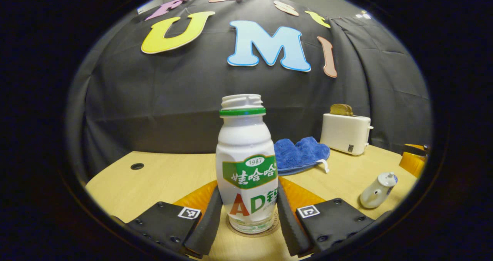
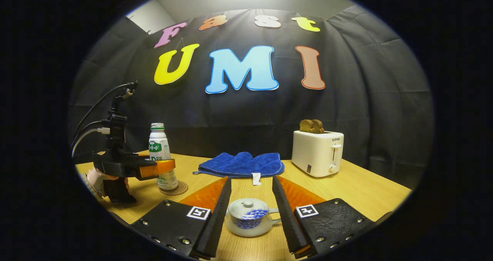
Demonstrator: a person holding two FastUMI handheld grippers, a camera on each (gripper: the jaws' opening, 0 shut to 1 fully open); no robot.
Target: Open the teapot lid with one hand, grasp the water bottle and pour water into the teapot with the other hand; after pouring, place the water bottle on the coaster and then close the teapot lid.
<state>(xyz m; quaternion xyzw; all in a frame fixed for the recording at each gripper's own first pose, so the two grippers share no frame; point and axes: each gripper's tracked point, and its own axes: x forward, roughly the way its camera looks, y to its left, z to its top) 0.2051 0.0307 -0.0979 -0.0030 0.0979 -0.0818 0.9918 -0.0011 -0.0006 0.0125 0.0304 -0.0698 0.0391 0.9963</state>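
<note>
A white water bottle (image 1: 246,153) with a green label and no cap stands upright on a round coaster (image 1: 252,235). My left gripper (image 1: 248,187) holds it low on the body, one finger pressing each side. From the right gripper view, the same bottle (image 2: 158,145) and coaster (image 2: 181,189) sit at the left, with the left gripper (image 2: 163,168) around the bottle. The small white teapot (image 2: 248,218), blue-patterned and with its lid on, sits between the fingers of my open right gripper (image 2: 251,178). The teapot (image 1: 377,191) also stands off to the right in the left gripper view.
A folded blue cloth (image 2: 240,164) lies at the back middle of the wooden table (image 2: 366,191). A white toaster (image 2: 317,153) with bread in it stands at the back right. A hand (image 2: 94,180) holds the left gripper. There is a cable hole (image 1: 137,166) in the table.
</note>
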